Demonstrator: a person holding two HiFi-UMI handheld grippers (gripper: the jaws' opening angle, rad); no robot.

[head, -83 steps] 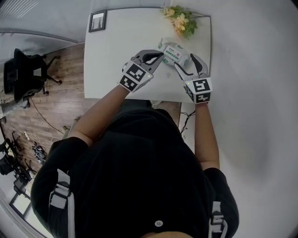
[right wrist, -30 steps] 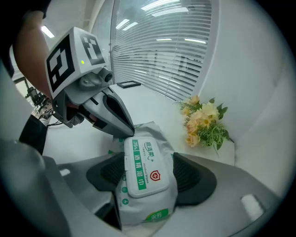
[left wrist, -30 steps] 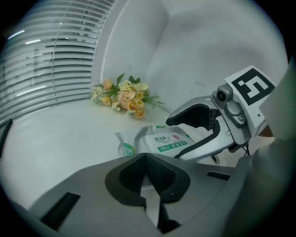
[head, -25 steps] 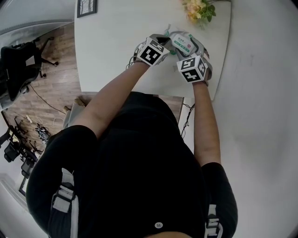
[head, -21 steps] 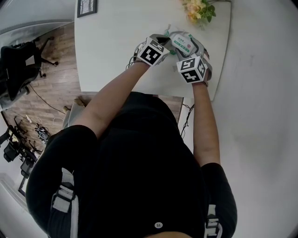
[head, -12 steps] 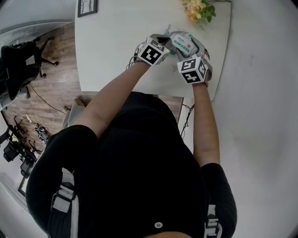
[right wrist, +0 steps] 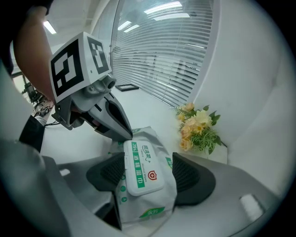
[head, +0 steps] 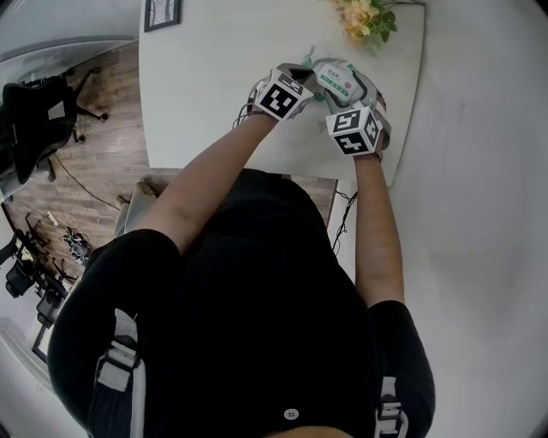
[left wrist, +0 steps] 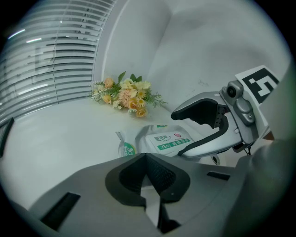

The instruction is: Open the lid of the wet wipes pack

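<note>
We see the right tongs (right wrist: 149, 173) closed about the wet wipes pack (right wrist: 150, 206), one dark pad pressed against each long side, so that the pack sits squarely between them with its white lid (right wrist: 141, 169) turned toward that gripper's camera. The lid lies flat on the pack, with its green band of print showing. The left tongs (left wrist: 147, 159) have their pads brought together at the tips, and we can make out nothing between them. From the right gripper view, their pointed end touches the far edge of the lid. From the head view we find both grippers close together over the far right part of the white tabletop (head: 214, 77), the pack between them and a bunch of yellow and peach flowers (right wrist: 199, 127) just beyond it. A small picture frame (head: 162, 13) lies at the tabletop's far left corner, well apart from the pack, and a black office chair (head: 38, 107) stands on the wooden floor to the left.
</note>
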